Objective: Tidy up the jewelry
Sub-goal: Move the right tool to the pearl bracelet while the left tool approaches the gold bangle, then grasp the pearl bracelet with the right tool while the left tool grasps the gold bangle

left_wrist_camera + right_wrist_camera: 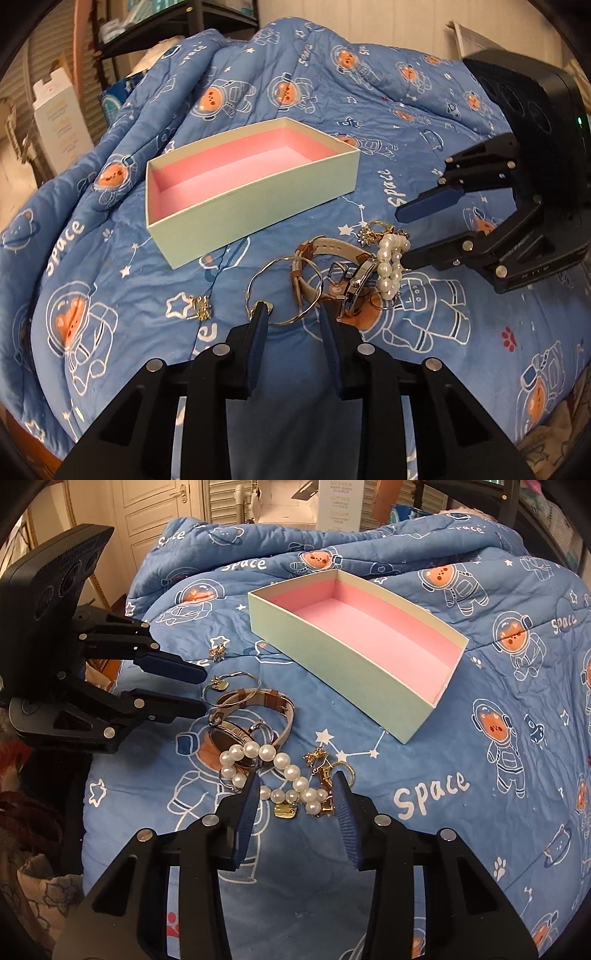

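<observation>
A blue quilt (258, 74) printed with astronaut bears, stars and the word "space" covers the bed and rumples into folds at the far side. Behind it the left wrist view shows dark shelving (177, 26) and a white carton (59, 122), and the right wrist view shows a panelled white door (155, 513). On the quilt sits an open pale green box (258, 206) with a pink lining, nothing inside it. Just in front of the box lies a tangle of jewelry: a thin silver bangle (284, 291), a watch with a tan strap (332, 258), a pearl bracelet (280, 771), some gold charms (325, 768) beside the pearls, and a small gold piece (201, 308) lying apart on the left. The left tool (291, 314) points down at the near arc of the bangle, its jaws partly open on either side of the wire; one fingertip sits at the little charm on the ring, but I cannot tell whether the pads press on it. The right tool (295, 794) hangs over the pearls, jaws partly open with the strand and gold charms between them, the pads not yet pressing on the beads.
</observation>
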### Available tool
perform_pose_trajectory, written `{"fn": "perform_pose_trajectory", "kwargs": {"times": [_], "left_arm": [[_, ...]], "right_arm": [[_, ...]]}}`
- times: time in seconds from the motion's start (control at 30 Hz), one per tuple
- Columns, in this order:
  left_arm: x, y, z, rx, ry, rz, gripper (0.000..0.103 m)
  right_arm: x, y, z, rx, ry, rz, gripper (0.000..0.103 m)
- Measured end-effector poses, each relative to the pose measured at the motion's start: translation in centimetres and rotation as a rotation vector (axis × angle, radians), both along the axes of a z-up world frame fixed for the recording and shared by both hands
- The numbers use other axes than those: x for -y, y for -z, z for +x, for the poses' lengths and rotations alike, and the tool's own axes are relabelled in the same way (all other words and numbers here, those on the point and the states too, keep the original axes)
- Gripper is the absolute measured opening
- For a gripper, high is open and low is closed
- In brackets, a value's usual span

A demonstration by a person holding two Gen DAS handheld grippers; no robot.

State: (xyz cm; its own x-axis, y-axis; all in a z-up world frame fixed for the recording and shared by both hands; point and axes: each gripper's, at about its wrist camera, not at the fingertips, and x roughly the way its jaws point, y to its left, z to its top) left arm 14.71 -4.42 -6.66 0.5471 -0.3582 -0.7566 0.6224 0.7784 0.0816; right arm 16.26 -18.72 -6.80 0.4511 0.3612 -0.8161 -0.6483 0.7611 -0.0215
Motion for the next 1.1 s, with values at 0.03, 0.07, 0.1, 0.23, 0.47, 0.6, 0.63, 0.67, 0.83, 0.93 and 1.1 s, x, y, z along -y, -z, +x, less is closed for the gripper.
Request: {"fn": "perform_pose_trajectory", "kwargs": {"times": [0.03, 0.07, 0.1, 0.23, 0.47, 0.6, 0.63, 0.67, 0.83, 0.93, 1.1], "left_arm": [[0.2, 0.1, 0.0, 0.009, 0.025, 0.019, 0.027], [0.4, 0.1, 0.0, 0.015, 0.051, 0.031, 0.026], [0.5, 0.1, -0.1, 0.021, 0.074, 0.041, 0.023], [1.0, 0.5, 0.1, 0.031, 0.142, 0.086, 0.018], [0.7, 0.7, 0.8, -0.003, 0.151, 0.063, 0.008], [0.7, 0.3, 0.7, -0.015, 0.14, 0.023, 0.006], [0.6, 0.2, 0.7, -0.017, 0.133, 0.012, 0.005], [0.5, 0.0, 0.8, -0.02, 0.123, -0.002, 0.004], [-0.7, -1.0, 1.0, -0.061, 0.053, -0.121, 0.003], [-1.2, -1.7, 0.9, -0.066, 0.019, -0.166, 0.003], [-1.9, -3.0, 0.8, -0.065, -0.028, -0.24, 0.003]], "right_arm": [[-0.1, 0.1, 0.1, 0.001, -0.015, -0.006, 0.041], [-0.1, 0.1, 0.2, 0.001, -0.031, -0.012, 0.04], [-0.2, 0.2, 0.2, 0.002, -0.048, -0.019, 0.038], [-0.7, 0.7, 0.6, 0.006, -0.113, -0.044, 0.031], [-1.3, 1.3, 1.1, -0.002, -0.169, -0.054, 0.012], [-0.9, 1.0, 1.1, -0.02, -0.151, -0.021, 0.012], [-0.7, 0.9, 1.2, -0.033, -0.141, -0.003, 0.012], [-0.5, 0.7, 1.2, -0.046, -0.13, 0.019, 0.012], [0.4, -1.0, 1.0, -0.084, -0.088, 0.124, 0.011], [1.1, -2.1, 0.9, -0.11, -0.05, 0.2, 0.01], [1.6, -3.6, 1.1, -0.125, 0.001, 0.274, 0.01]]}}
